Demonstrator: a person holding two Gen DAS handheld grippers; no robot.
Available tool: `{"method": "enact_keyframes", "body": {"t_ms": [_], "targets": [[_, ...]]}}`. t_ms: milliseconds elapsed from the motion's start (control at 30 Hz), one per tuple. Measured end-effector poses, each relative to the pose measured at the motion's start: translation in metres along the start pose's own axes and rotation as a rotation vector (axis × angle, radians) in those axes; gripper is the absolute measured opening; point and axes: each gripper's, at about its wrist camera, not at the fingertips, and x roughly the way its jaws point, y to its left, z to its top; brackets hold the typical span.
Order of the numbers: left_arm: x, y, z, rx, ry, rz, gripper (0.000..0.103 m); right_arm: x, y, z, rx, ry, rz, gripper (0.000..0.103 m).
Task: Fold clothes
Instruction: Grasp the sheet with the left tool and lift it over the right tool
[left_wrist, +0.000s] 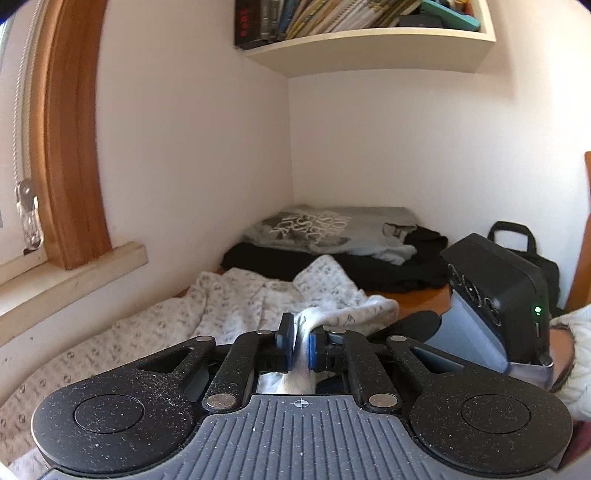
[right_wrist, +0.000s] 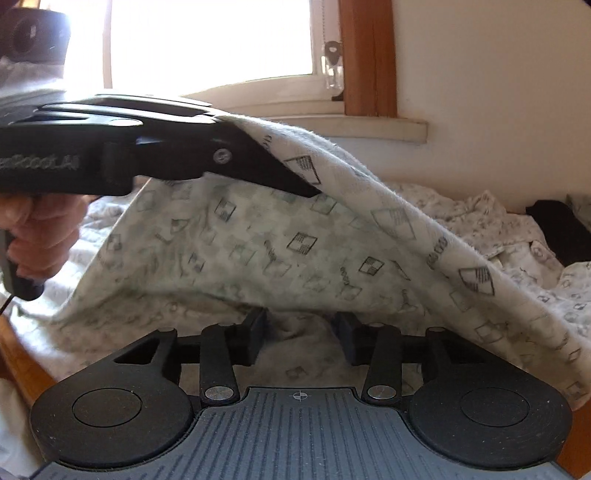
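Holding up a white patterned garment here, looks like brushed cotton, pyjama-weight at a guess: light, floppy, zero stiffness, a bit fuzzy along the edge. Left gripper clamped down on a bunched twist of the cloth, squeezed tight between the blue pads and lifted well clear of the rest. Right gripper spread wide, pinching nothing, sitting low and near under the draped sheet of fabric. Remainder of the garment crumpled across the wooden surface, trailing near-left toward the window sill. Far back in the corner, a grey printed tee lying flat on top of some black clothes, so probably the done pile, though can't say for sure. Handling-wise: not slippery, not fragile, but sags and wrinkles the second it's let go, and probably won't keep a crease without smoothing. Better to grab at a hem or seam corner than mid-panel, since a mid-panel wad like the left one just drags everything into a rope. Ideally two matching corners, one per gripper, pulled apart lightly to get a straight edge. Can't tell which part of the garment is being held, sleeve, leg or hem, too scrunched. Worth watching for the loose end snagging on the far stack.
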Motion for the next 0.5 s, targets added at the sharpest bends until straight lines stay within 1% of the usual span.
{"method": "enact_keyframes", "body": {"t_ms": [33,133,200,300,400,433,467,500], "targets": [[0.000,0.002,-0.001,-0.009,0.002,-0.004,0.008,0.000,0.000,0.002,0.004,-0.017,-0.006,0.009],[-0.005,0.003,0.002,-0.027,-0.015,-0.012,0.008,-0.009,0.003,0.008,0.031,-0.102,-0.025,0.009],[-0.009,0.003,0.004,-0.044,-0.035,-0.029,0.008,-0.020,0.003,0.008,0.053,-0.193,-0.067,0.008],[-0.013,0.003,0.005,-0.059,-0.041,-0.054,0.008,-0.023,0.003,0.003,0.077,-0.224,-0.092,0.009],[-0.014,0.004,0.002,-0.069,-0.034,-0.067,0.008,-0.016,0.001,0.002,0.091,-0.163,-0.122,0.011],[-0.014,0.005,0.001,-0.070,-0.031,-0.070,0.008,-0.015,0.000,0.003,0.099,-0.150,-0.125,0.016],[-0.014,0.006,0.000,-0.076,-0.025,-0.073,0.008,-0.016,-0.001,0.004,0.107,-0.141,-0.125,0.027],[-0.014,0.008,-0.002,-0.085,-0.024,-0.075,0.008,-0.015,-0.002,0.005,0.112,-0.133,-0.134,0.029]]}}
